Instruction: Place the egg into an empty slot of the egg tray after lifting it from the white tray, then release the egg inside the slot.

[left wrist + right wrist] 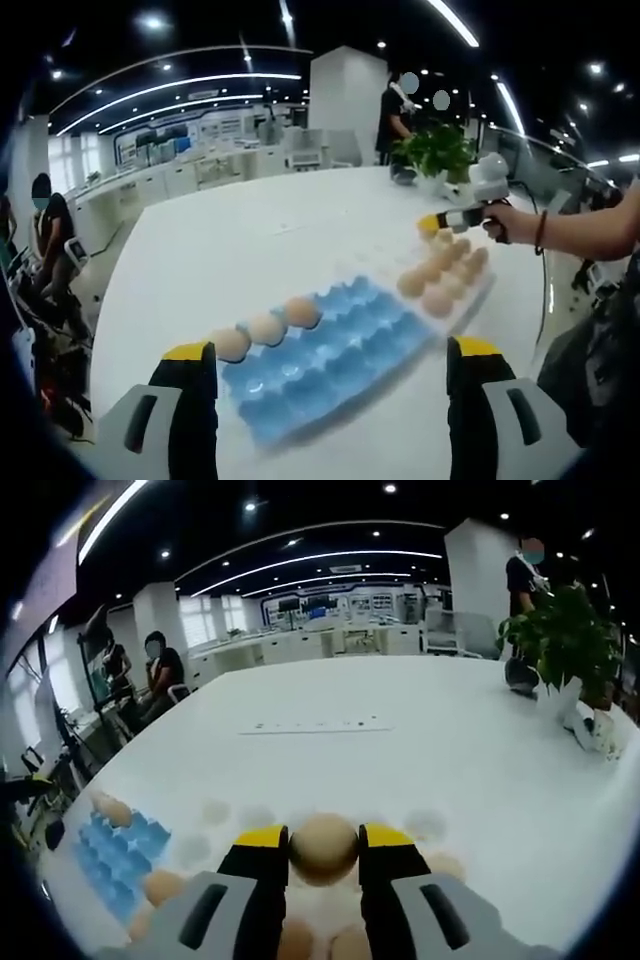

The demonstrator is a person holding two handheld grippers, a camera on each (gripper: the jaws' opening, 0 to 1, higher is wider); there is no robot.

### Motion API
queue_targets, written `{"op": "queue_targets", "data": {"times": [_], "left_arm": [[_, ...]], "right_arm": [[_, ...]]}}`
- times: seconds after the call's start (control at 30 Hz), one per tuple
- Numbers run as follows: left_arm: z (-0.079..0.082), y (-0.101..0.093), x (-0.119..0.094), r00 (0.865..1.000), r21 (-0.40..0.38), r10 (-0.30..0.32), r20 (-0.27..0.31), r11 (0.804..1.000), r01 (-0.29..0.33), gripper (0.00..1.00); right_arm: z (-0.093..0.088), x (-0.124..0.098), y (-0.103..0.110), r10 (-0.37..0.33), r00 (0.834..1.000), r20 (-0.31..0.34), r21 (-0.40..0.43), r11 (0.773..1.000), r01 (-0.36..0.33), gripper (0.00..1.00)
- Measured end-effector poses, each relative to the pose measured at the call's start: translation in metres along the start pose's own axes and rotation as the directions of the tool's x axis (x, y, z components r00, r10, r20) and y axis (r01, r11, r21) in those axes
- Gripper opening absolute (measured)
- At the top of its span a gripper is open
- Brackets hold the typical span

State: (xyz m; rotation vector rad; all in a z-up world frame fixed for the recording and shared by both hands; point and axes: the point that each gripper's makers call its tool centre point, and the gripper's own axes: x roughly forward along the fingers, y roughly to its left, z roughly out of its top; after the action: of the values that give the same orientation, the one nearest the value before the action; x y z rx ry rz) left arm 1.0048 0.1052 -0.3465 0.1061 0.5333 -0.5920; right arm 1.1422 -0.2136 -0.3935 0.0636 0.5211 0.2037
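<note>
Right gripper [323, 852] is clamped on an egg [323, 847]: egg sits squarely between the two yellow-tipped fingers [262, 838], pinched at its sides, above the white tray [425, 827]. From the left gripper view, the right gripper [441, 222] sits at about 2 o'clock, held by a hand [505, 218] over the far end of the white tray [478, 297].

Left gripper [332, 365] has its fingers wide apart, holding nothing, hovering over the near edge of the egg tray [330, 355].

Egg is tan, smooth, oval. White tray is pale with shallow round dimples and several more tan eggs [440, 272] in it. Egg tray is blue moulded cups, matte; three eggs [266, 328] line its far-left row, other cups empty. In the right gripper view the egg tray [120, 855] is at 9 o'clock.

Both trays sit side by side on a big white table [250, 240], smooth. Potted green plant [560, 640] at the far end. Open office, ceiling strip lights, people standing and sitting in the background.
</note>
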Motion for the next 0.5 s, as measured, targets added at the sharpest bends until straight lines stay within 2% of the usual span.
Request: {"op": "queue_targets", "data": {"times": [0.5], "left_arm": [[-0.002,0.003,-0.004,1.000,0.005,-0.006,0.002,1.000,0.006,0.97]], "right_arm": [[0.001,0.002,0.028,0.053,0.999,-0.003,-0.009,0.999,-0.053,0.28]]}}
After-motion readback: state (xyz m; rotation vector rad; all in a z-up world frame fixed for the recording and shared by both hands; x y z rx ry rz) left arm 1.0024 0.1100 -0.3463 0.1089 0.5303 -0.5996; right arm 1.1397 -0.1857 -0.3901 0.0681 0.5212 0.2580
